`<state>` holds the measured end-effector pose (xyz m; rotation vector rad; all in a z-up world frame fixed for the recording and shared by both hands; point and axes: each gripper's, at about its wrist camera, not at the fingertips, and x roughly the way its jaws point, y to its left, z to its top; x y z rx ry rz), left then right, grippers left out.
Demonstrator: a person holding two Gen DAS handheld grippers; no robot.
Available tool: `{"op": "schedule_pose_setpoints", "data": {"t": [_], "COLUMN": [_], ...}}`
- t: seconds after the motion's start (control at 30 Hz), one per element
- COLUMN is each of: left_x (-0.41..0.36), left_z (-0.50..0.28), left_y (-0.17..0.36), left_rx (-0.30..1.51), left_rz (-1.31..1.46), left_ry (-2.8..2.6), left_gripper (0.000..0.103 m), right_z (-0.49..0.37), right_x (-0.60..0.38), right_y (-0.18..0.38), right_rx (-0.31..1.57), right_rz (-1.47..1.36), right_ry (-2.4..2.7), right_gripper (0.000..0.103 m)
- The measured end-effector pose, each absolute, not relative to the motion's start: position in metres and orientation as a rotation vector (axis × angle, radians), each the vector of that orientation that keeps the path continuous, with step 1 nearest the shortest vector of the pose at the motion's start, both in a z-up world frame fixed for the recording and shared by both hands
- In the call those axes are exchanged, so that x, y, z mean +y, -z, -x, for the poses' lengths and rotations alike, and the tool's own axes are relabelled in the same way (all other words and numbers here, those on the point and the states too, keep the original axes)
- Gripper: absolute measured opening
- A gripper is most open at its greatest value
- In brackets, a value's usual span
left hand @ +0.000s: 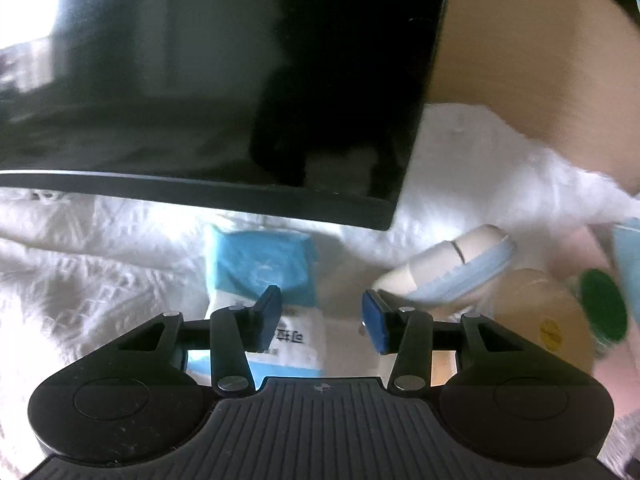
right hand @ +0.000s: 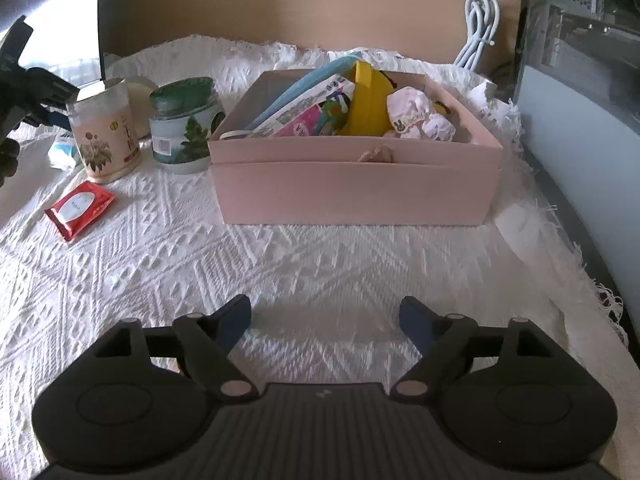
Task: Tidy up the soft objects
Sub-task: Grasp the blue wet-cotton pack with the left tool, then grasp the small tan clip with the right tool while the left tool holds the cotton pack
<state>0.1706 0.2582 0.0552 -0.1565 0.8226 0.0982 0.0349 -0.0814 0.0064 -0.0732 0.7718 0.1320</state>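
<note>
Fingers of the left gripper stand partly apart with nothing pressed between the blue pads; they hang over a blue-and-white tissue packet lying on the white textured cloth. Just right of that packet sits a pale, blue-edged soft object, blurred. Behind them rises a dark monitor whose glossy screen reflects the room, and a tan wall shows to its right.

Fingers of the right gripper are spread wide and empty above bare cloth. That woven white cloth, with a raised diamond pattern and fringed edges, covers the whole counter, whose dark edge shows at the right. Near the back stands a pink box holding a yellow item, colourful packets and pale pink baby mittens. Left of the box stand a green-lidded jar and a floral canister, close together. A red wipes packet lies flat in front of the canister. A coiled white cable hangs against the tan wall, and a dark cabinet stands at the right.
</note>
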Motion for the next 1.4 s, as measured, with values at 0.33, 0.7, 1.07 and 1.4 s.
{"op": "schedule_pose_setpoints", "data": {"t": [0.33, 0.7, 1.07, 1.4], "left_x": [0.256, 0.281, 0.271, 0.205], "left_z": [-0.154, -0.172, -0.115, -0.011], "left_y": [-0.05, -0.025, -0.03, -0.066], "left_rx": [0.739, 0.795, 0.782, 0.769], "left_rz": [0.065, 0.289, 0.326, 0.311], "left_ry": [-0.282, -0.29, -0.14, 0.017], "left_gripper": [0.054, 0.082, 0.069, 0.068], "right_z": [-0.037, -0.039, -0.039, -0.017], "right_x": [-0.081, -0.079, -0.08, -0.1], "right_y": [-0.004, -0.002, -0.003, -0.041], "right_rx": [0.763, 0.771, 0.775, 0.767], "right_rz": [0.065, 0.064, 0.064, 0.082], "right_ry": [-0.128, -0.136, -0.141, -0.276], "right_gripper": [0.09, 0.096, 0.097, 0.095]}}
